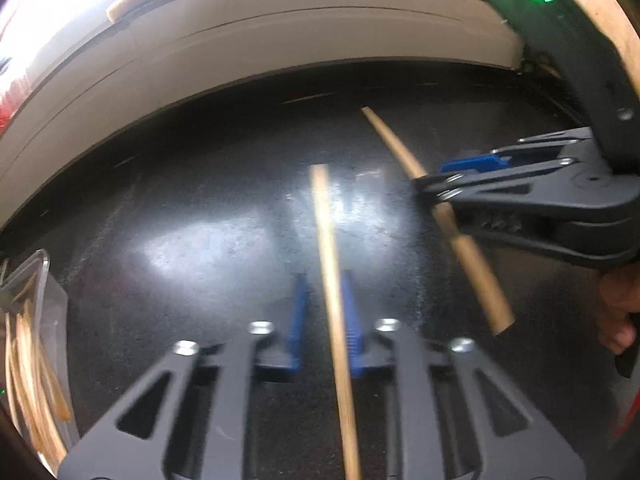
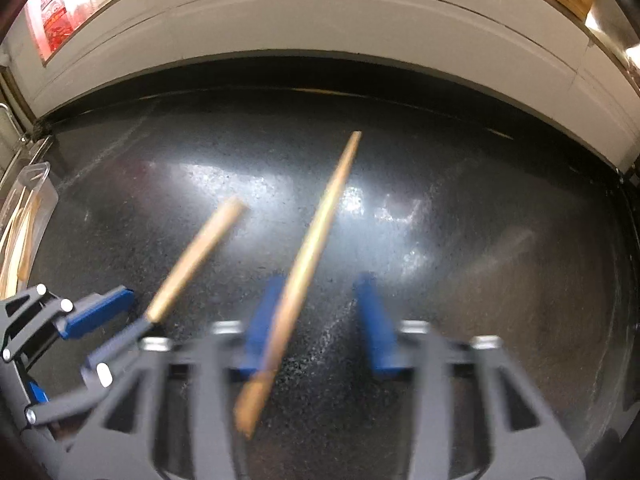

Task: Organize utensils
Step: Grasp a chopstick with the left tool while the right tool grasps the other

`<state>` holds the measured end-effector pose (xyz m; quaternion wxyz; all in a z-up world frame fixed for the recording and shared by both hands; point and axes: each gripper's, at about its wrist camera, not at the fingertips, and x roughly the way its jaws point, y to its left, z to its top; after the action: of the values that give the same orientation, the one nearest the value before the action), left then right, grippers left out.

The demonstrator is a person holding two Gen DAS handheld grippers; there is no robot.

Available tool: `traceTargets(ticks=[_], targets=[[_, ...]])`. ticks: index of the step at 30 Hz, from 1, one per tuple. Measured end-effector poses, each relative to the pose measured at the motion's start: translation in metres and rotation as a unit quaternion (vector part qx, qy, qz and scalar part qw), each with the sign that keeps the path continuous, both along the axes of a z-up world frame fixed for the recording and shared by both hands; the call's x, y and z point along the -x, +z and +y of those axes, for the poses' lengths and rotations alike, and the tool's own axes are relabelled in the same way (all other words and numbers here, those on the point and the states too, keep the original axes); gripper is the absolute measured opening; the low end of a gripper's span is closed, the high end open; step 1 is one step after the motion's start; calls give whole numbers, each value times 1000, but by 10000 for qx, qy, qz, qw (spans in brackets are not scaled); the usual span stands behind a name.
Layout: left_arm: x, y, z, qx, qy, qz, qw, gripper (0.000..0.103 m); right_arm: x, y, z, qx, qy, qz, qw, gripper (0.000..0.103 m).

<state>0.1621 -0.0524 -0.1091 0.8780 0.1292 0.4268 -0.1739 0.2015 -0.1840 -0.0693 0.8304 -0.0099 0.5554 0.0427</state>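
1. Your left gripper [image 1: 325, 320] has its fingers [image 1: 353, 320] a little apart. The left chopstick [image 1: 330, 264] runs between them toward 12 o'clock and touches only the pad on the 3 o'clock side, with a gap at the other pad. With nothing clamping it, any tilt or jerk could let it slide out onto the dark desk [image 1: 200, 200].
2. Your right gripper [image 2: 319, 320] is spread wide. The right chopstick [image 2: 320, 224] leans on the pad at 9 o'clock, its tip toward 12 and its thick end hanging back past the fingers. It looks balanced rather than held, so it may roll off. Closing fast could also flick it away.
3. The two sticks sit near each other above the desk, and both views are blurred. If you swing one gripper across the other, the sticks may knock together and one could fall.
4. The clear container [image 1: 44, 276] sits at 9 o'clock and already holds other chopsticks [image 1: 28, 360]. A loosely held stick brought in at an angle may catch its rim or glance off the sticks inside. It could also push the container, which looks light.
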Motion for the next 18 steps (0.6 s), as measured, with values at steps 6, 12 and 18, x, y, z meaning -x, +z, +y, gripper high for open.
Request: traceTargets(ticks=[6,12,18], targets=[[3,3,-4,-54,256,17,9997,6,12,1,-7,-3,-92,-58,9999,8],[15,3,12,91,669,172,9976,6,61,11,-34,-250,-445,-100,9986,8],[42,16,29,275,950,431,9942,6,122,51,-64,-453,-881,-469,9940,8]])
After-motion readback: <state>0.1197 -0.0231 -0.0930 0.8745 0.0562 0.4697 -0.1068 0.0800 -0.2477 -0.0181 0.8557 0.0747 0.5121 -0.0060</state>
